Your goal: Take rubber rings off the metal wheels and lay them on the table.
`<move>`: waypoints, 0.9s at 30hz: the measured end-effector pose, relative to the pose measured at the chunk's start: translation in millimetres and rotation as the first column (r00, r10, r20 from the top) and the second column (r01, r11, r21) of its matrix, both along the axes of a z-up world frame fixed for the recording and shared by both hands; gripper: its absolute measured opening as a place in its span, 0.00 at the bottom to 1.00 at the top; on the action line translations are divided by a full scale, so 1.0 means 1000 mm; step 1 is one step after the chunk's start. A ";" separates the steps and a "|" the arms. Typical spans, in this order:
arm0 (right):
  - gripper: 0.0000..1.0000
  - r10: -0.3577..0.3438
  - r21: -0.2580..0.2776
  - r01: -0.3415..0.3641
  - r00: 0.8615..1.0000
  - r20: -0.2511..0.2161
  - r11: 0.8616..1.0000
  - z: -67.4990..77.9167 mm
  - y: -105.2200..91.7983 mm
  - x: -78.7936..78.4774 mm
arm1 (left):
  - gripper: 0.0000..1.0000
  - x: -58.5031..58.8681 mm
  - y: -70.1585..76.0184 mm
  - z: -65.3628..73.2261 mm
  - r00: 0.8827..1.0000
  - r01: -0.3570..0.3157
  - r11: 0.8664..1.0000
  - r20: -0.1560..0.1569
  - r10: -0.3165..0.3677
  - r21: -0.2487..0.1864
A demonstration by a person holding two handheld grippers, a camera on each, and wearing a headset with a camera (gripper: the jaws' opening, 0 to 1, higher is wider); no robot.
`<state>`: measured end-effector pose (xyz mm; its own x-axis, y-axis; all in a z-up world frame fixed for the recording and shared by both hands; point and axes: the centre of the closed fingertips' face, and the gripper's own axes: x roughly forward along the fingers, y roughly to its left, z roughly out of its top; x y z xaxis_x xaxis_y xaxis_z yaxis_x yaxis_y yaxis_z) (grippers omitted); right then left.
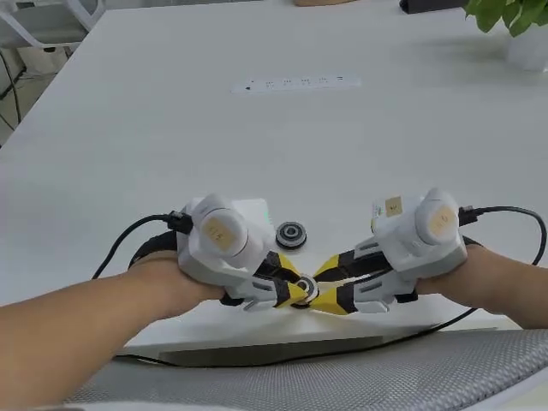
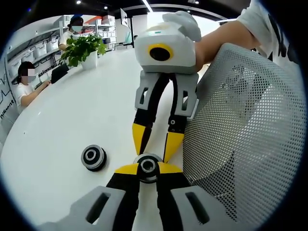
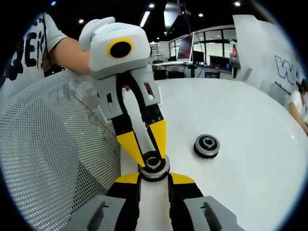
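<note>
We grip one metal wheel (image 2: 147, 165) from both sides
Our left gripper (image 2: 147, 169) and right gripper (image 3: 154, 179) meet tip to tip near the front edge of the table (image 1: 171, 128), each clamped on that wheel; a second wheel (image 1: 291, 234) lies on the table just behind them

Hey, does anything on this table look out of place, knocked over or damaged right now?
Nothing stands out. The left gripper and right gripper both pinch one wheel near the front edge of the table. The second wheel lies flat behind them, ring still on. No spill or damage shows.
</note>
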<state>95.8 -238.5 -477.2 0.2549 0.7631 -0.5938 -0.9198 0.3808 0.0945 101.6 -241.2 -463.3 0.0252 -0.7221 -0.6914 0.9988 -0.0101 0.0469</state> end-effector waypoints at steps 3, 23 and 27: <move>0.18 -0.008 0.002 0.008 1.000 -0.007 1.000 0.000 -0.001 0.000 | 0.07 0.000 0.000 0.000 1.000 -0.001 1.000 0.000 0.001 -0.001; 0.00 -0.074 -0.009 0.073 0.995 -0.074 0.997 -0.003 -0.010 -0.001 | 0.07 -0.001 0.000 0.000 1.000 -0.001 1.000 0.006 0.001 -0.001; 0.00 -0.092 0.015 0.094 0.991 -0.098 0.995 -0.002 -0.011 -0.001 | 0.07 0.000 0.000 0.000 1.000 -0.003 1.000 0.005 0.003 -0.001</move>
<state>94.5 -249.1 -479.2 0.2674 0.7502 -0.6047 -0.8667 0.4615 0.1893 101.3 -241.2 -462.9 0.0307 -0.7225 -0.6907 0.9986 -0.0073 0.0519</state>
